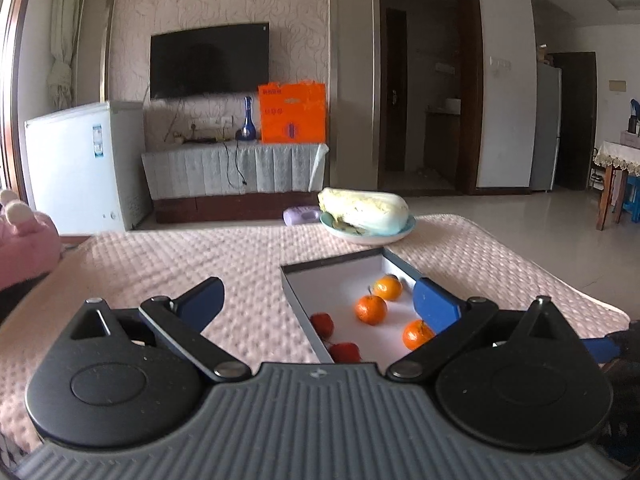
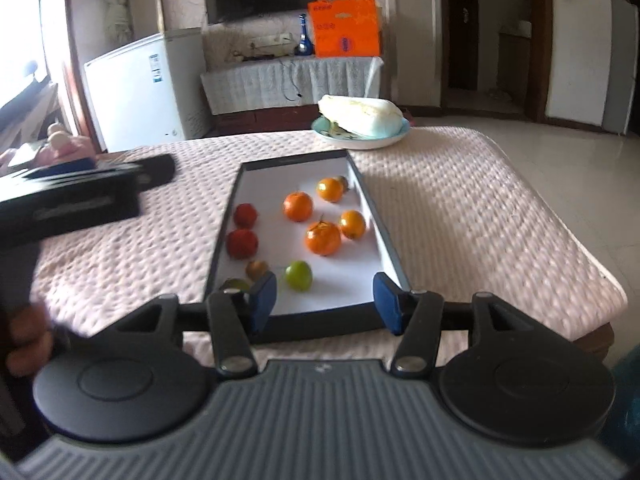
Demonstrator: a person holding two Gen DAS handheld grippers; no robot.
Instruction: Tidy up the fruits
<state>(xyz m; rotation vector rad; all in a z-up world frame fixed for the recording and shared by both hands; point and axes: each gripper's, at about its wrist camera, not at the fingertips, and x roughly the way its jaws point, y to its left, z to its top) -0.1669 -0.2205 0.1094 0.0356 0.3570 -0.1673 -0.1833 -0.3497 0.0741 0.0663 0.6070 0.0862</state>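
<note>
Fruits lay loose in a shallow dark-rimmed tray with a white floor, which sat on the pink quilted cover of the table. We counted four oranges towards the right and far part of the tray, two red fruits along its left wall, a green fruit near the front, and two brownish fruits at the front left corner; a further small dark fruit sat half hidden behind the farthest orange. Our right gripper hung over the near end of the tray with its blue pads partly spread and nothing between them, the green fruit lying just beyond. Our left gripper stood to the left of the tray, its fingers spread wide and empty, the right pad over the tray's near edge. Beyond the tray a Chinese cabbage rested on a pale plate. A pink plush toy lay at the table's left edge
</note>
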